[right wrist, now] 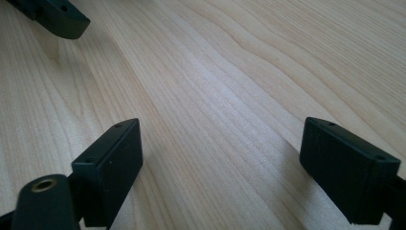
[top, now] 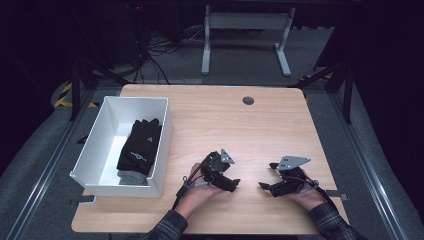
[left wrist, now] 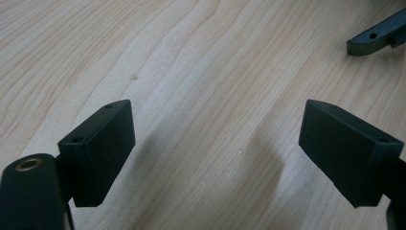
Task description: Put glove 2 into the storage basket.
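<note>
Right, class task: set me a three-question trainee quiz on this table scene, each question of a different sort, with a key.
1. True or false: the black gloves lie inside the white bin.
2. Multiple choice: the left gripper is (a) shut on a glove, (b) open above bare wood, (c) inside the bin.
3. Fill in: the right gripper sits near the table's ____ edge, the one closest to the person.

Key: 1 true; 2 b, its jaws stand wide apart with only wood between them; 3 front.
</note>
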